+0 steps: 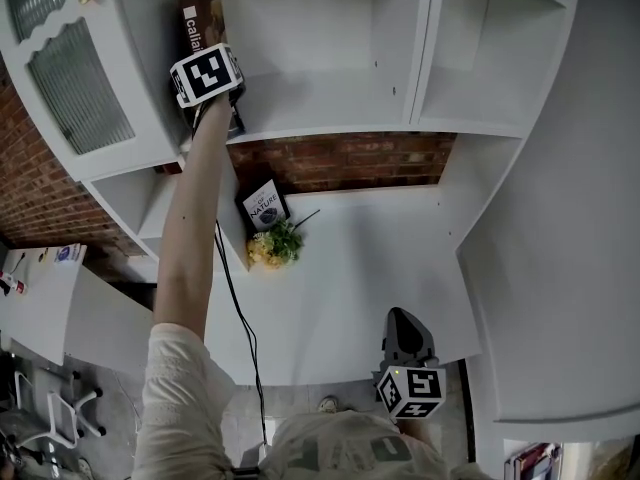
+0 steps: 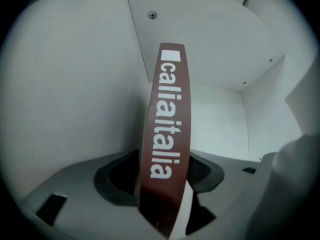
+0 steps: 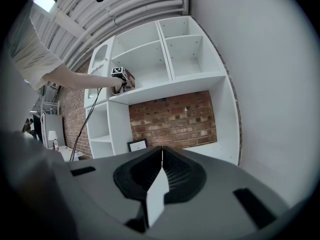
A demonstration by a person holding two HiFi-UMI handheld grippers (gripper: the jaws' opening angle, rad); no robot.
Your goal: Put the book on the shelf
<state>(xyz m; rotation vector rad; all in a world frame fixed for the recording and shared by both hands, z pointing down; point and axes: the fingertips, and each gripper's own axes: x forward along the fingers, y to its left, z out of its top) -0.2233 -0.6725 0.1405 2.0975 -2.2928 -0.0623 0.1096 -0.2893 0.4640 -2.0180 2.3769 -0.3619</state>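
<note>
Maroon spine facing you, the book point(image 2: 167, 134) is standing roughly upright at the left end of the upper shelf point(image 1: 330, 108), close beside the cabinet's side wall. You are holding your left gripper point(image 2: 165, 181) around it with the jaws spread. Dark gaps are showing on both sides of the cover, so nothing is pinching it. Your right gripper point(image 3: 161, 160) is hanging low and near you, jaws pressed together on nothing.

Nothing is propping the book on its right. If you are pulling back crooked, a pad is likely catching the cover and tipping it rightward, or dragging it toward the near edge. The cable point(image 1: 235, 298) is also trailing past the small plant point(image 1: 275, 245) and framed picture point(image 1: 266, 206) below, so a wide swing is risking a snag.
</note>
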